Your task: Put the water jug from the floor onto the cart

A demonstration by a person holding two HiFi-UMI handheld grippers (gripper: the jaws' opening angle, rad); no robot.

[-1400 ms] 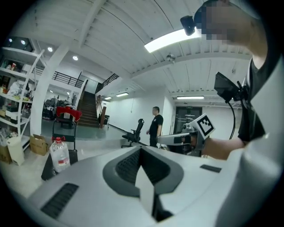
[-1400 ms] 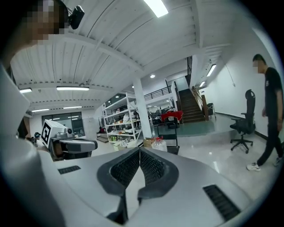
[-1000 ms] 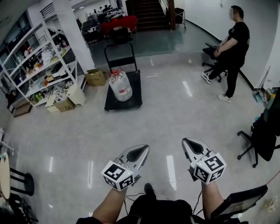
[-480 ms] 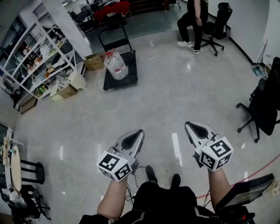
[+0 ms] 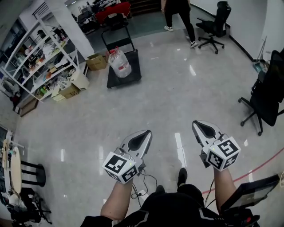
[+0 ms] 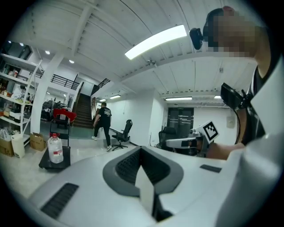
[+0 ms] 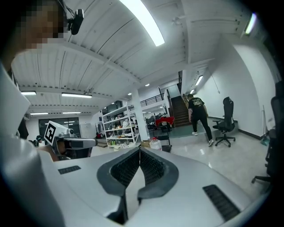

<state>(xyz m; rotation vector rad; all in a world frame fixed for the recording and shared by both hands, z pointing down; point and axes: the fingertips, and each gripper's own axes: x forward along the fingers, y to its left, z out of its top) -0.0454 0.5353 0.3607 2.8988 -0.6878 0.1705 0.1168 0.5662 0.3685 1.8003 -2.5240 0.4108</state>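
Observation:
The clear water jug [image 5: 120, 63] with a red cap stands upright on the black flat cart [image 5: 127, 76], far ahead at the upper left of the head view. It shows small in the left gripper view as the jug [image 6: 55, 150] on the cart [image 6: 48, 165], and in the right gripper view the jug [image 7: 155, 144] peeks over the jaws. My left gripper [image 5: 144, 134] and right gripper [image 5: 198, 125] are held side by side over bare floor, far from the cart. Both are shut with nothing between their jaws.
White shelves [image 5: 40, 57] and cardboard boxes [image 5: 95, 62] stand left of the cart. A person [image 5: 177, 11] walks at the back near an office chair [image 5: 213, 24]. Another black chair [image 5: 266, 88] is at the right. A round table [image 5: 9, 170] sits at the lower left, a red cable [image 5: 253, 175] at the lower right.
The cart with the jug now looks smaller and farther off as I back away. The person has walked from the right side toward the back stairs. Both grippers stay shut.

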